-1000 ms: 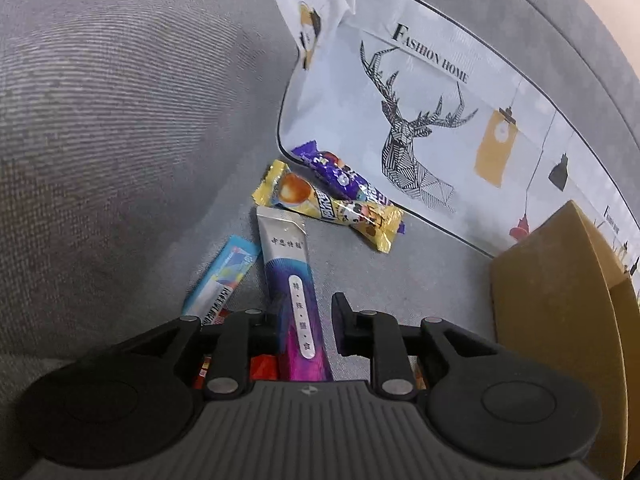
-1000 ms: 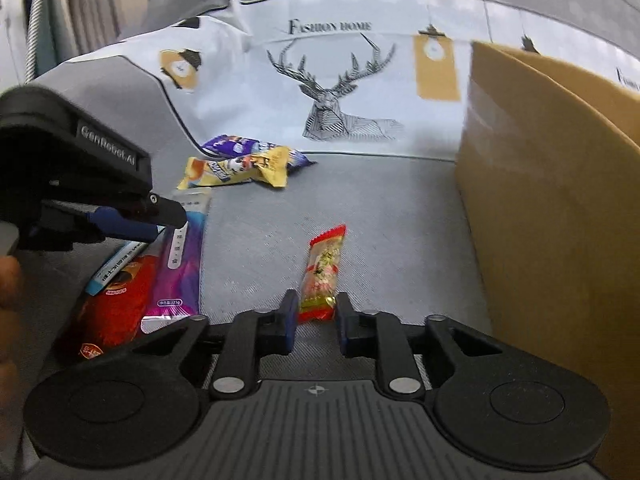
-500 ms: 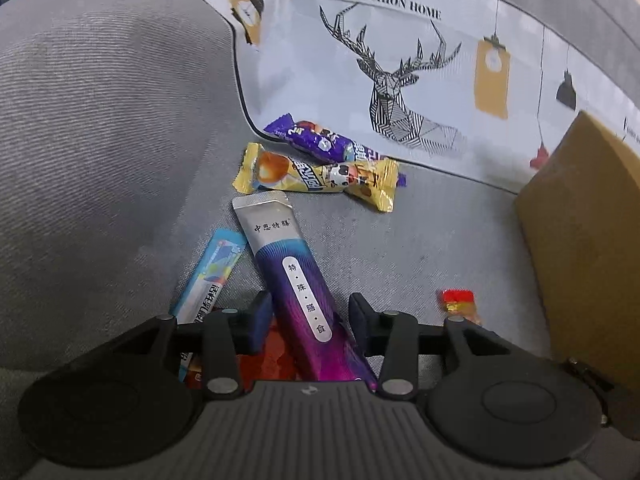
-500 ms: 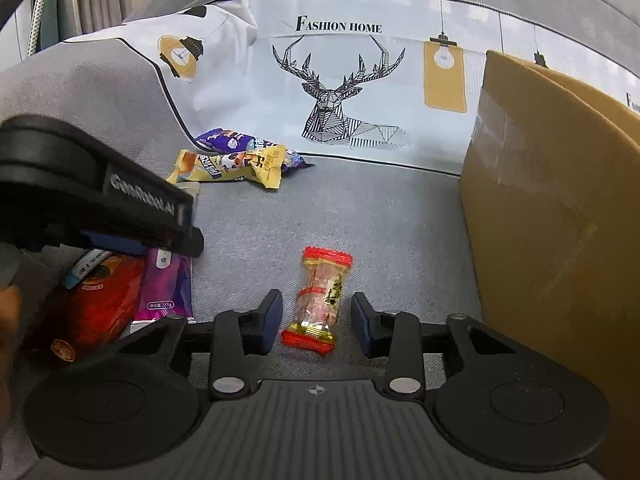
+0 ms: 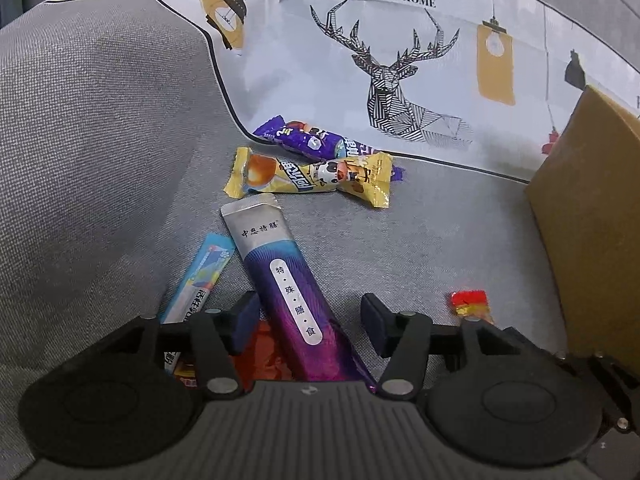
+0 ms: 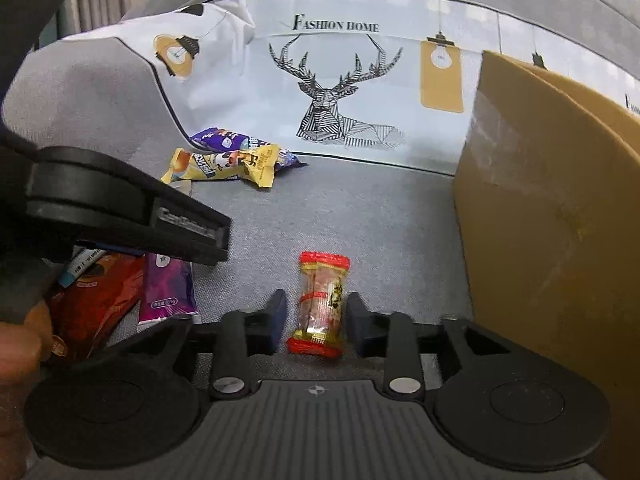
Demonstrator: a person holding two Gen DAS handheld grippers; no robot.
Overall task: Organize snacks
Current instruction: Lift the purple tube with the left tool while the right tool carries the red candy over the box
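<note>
My left gripper (image 5: 310,326) straddles a long purple-and-silver sachet (image 5: 284,292) lying on the grey sofa seat. Its jaws are opening and the pads stand clear of the sachet. A red packet (image 5: 260,352) and a blue stick pack (image 5: 200,280) lie beside and under the sachet. My right gripper (image 6: 316,322) has a small red-ended candy (image 6: 320,300) between its fingers. Those jaws are opening too, with a thin gap at each pad. The same candy (image 5: 470,302) shows at the right of the left wrist view. A yellow snack pack (image 5: 308,178) and a purple one (image 5: 308,142) lie farther back.
A cardboard box (image 6: 552,220) stands on the seat at the right, close to the candy. A white cushion (image 5: 400,72) printed with a deer leans along the back. The left gripper's black body (image 6: 120,216) and a person's hand (image 6: 16,344) fill the right wrist view's left side.
The left gripper rolled and slid over the purple sachet, and its jaws spread wide. The right gripper's jaws went from pinched near the candy's end to apart around it.
</note>
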